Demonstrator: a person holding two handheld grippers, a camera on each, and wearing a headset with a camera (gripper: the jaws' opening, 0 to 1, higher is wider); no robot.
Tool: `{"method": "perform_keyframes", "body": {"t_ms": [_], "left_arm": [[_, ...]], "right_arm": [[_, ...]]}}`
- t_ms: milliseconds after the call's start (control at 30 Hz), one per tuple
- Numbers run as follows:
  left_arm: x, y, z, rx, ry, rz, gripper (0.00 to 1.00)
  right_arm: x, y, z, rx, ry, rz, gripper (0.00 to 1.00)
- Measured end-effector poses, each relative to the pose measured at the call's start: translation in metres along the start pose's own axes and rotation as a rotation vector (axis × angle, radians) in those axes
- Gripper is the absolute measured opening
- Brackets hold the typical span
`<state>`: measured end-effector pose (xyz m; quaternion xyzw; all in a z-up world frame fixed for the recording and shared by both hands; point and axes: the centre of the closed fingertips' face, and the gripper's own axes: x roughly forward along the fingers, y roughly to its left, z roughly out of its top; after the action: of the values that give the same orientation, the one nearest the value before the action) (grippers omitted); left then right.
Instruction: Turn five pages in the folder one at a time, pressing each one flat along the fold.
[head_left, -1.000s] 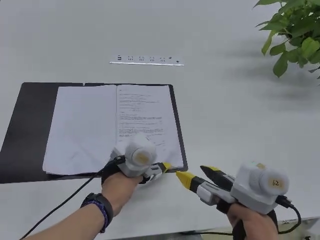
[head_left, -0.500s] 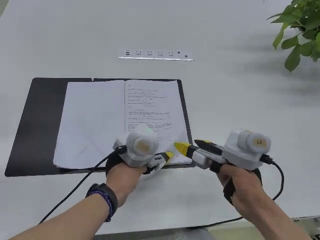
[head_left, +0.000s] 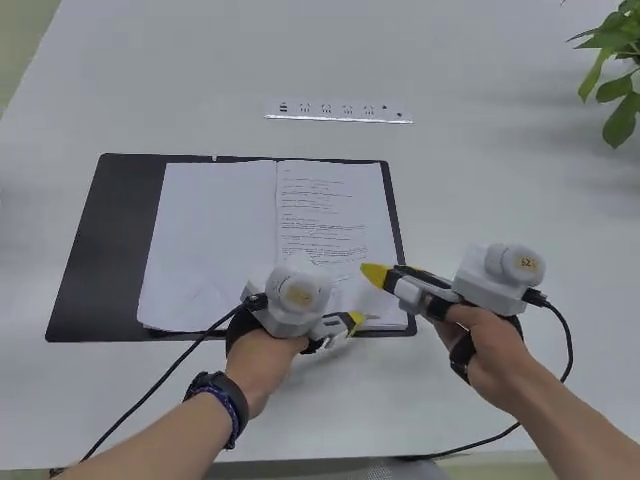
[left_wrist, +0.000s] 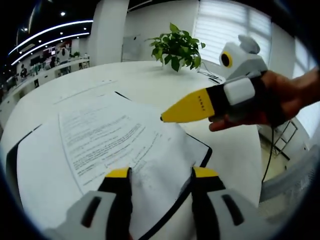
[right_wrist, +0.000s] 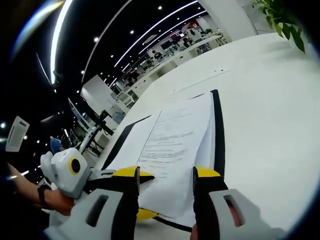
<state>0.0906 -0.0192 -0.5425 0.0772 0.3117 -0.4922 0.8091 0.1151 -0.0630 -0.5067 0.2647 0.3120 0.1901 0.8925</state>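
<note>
The black folder (head_left: 100, 250) lies open on the white table, with a blank left page (head_left: 215, 240) and a printed right page (head_left: 330, 225). My left gripper (head_left: 345, 325) rests at the folder's near edge under the right page; its jaws are open, straddling the page corner (left_wrist: 165, 155). My right gripper (head_left: 385, 272) hovers over the right page's near right corner, pointing left, with its jaws open on either side of the page's edge (right_wrist: 175, 185). One of its yellow fingertips (left_wrist: 190, 107) shows in the left gripper view, above the page.
A white power strip (head_left: 338, 111) lies on the table beyond the folder. A potted plant (head_left: 615, 70) stands at the far right. Cables trail from both grippers toward the near table edge. Bare table (head_left: 500, 180) lies right of the folder.
My right gripper has come left and forward from off the folder to above the right page's near corner. The left gripper has stayed at the folder's near edge. The head camera has shifted.
</note>
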Motion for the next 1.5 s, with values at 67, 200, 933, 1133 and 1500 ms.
{"method": "perform_keyframes", "body": {"t_ms": [67,200,933,1133,1500], "left_arm": [[-0.003,-0.001,-0.002,-0.001,0.01,-0.002,0.48],[-0.013,-0.002,-0.003,-0.014,0.022,0.004,0.53],[-0.076,0.008,0.007,-0.032,-0.012,0.046,0.66],[-0.09,0.012,0.004,-0.04,-0.02,0.063,0.66],[-0.118,0.024,0.013,-0.052,-0.066,0.096,0.67]], "right_arm": [[-0.003,0.002,-0.003,0.004,0.0,0.003,0.37],[-0.007,0.005,-0.005,0.019,-0.013,0.01,0.3],[-0.01,0.019,0.002,0.066,-0.08,-0.013,0.0],[-0.007,0.026,0.005,0.064,-0.093,-0.003,0.0],[0.002,0.05,0.017,0.074,-0.132,0.023,0.0]]}}
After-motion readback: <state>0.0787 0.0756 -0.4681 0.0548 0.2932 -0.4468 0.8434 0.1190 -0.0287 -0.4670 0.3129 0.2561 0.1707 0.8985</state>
